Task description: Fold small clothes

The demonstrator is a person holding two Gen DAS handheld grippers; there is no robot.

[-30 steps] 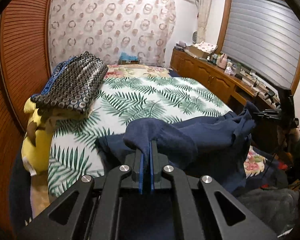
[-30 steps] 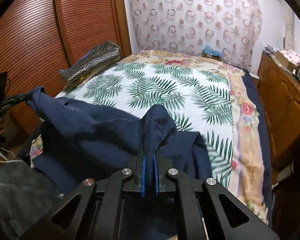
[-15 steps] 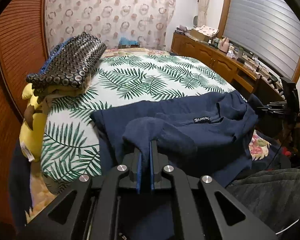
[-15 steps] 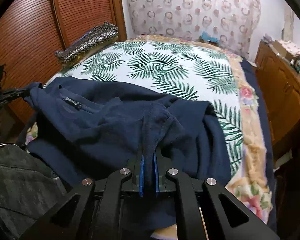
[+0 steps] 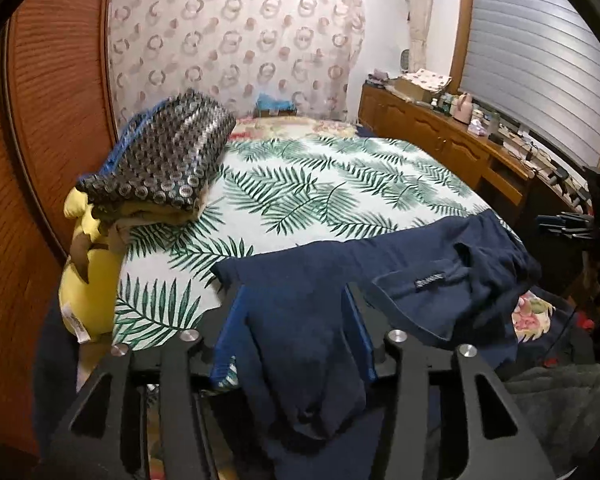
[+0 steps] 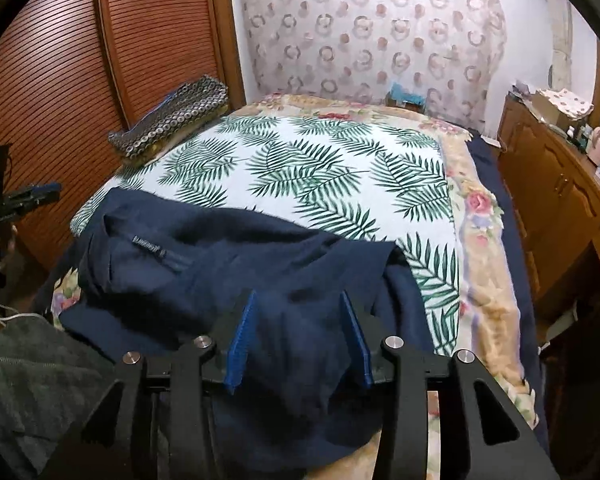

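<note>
Across the near edge of the bed, a navy knit garment is being left lying in soft rumples, label side up, on the palm-leaf sheet. Both grippers' jaws have just been opening. The left gripper is being held with its blue ribbed pads spread, limp cloth draped between them without being pinched. The right gripper is likewise being held parted over loose fabric. At the far left, a ring-patterned folded textile is being propped on a yellow plush toy beside the slatted wooden doors.
</note>
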